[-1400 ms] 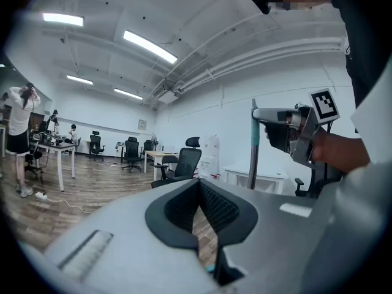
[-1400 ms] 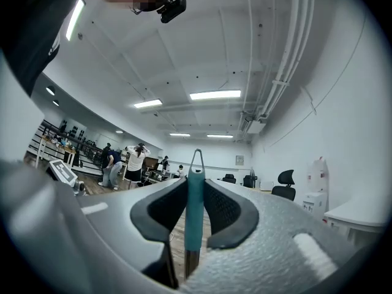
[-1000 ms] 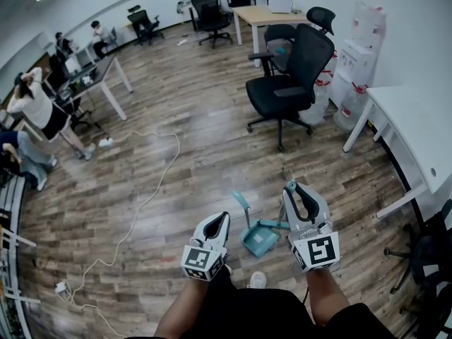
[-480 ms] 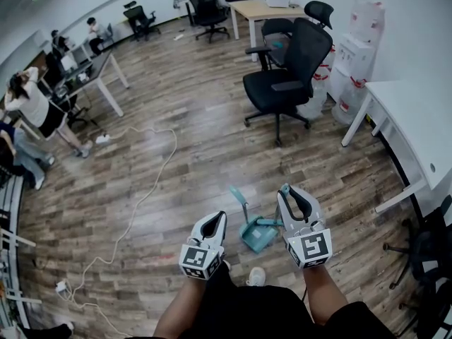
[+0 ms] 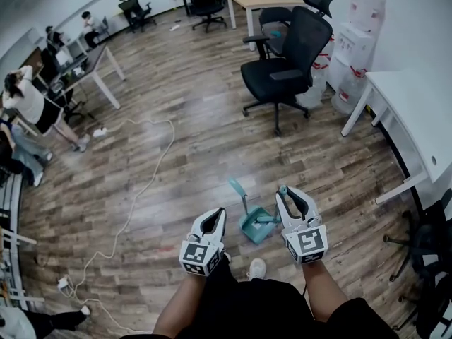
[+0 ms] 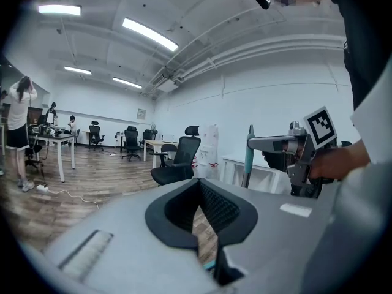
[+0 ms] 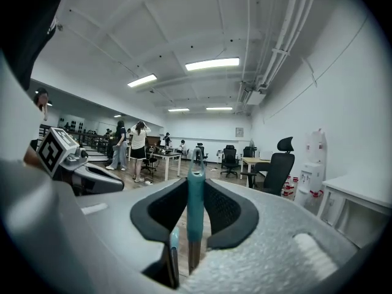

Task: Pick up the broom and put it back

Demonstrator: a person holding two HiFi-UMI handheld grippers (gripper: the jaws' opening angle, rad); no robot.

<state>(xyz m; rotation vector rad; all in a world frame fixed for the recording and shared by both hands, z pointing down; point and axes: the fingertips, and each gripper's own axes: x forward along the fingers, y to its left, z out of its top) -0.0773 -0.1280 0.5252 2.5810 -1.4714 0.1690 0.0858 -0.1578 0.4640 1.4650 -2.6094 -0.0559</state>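
Note:
My right gripper (image 5: 288, 191) is shut on the teal broom handle (image 7: 195, 208), which stands upright between its black pads (image 7: 228, 210). The handle's top (image 5: 283, 189) shows just past the fingertips in the head view. From the left gripper view the handle (image 6: 248, 159) rises beside the right gripper (image 6: 306, 155). Below on the wood floor sits a teal dustpan (image 5: 253, 227) with its own upright handle (image 5: 239, 192). My left gripper (image 5: 217, 215) hangs to the left of the dustpan, shut with nothing between its pads (image 6: 214, 210).
A black office chair (image 5: 286, 76) stands ahead. A white desk (image 5: 417, 129) and water bottles (image 5: 357, 55) line the right wall. A white cable (image 5: 134, 203) snakes across the floor at left. People stand by desks (image 5: 85, 69) far left. My shoe (image 5: 257, 267) is near the dustpan.
My right gripper has sunk toward the floor with the broom handle still in it. The left gripper has dropped a little too.

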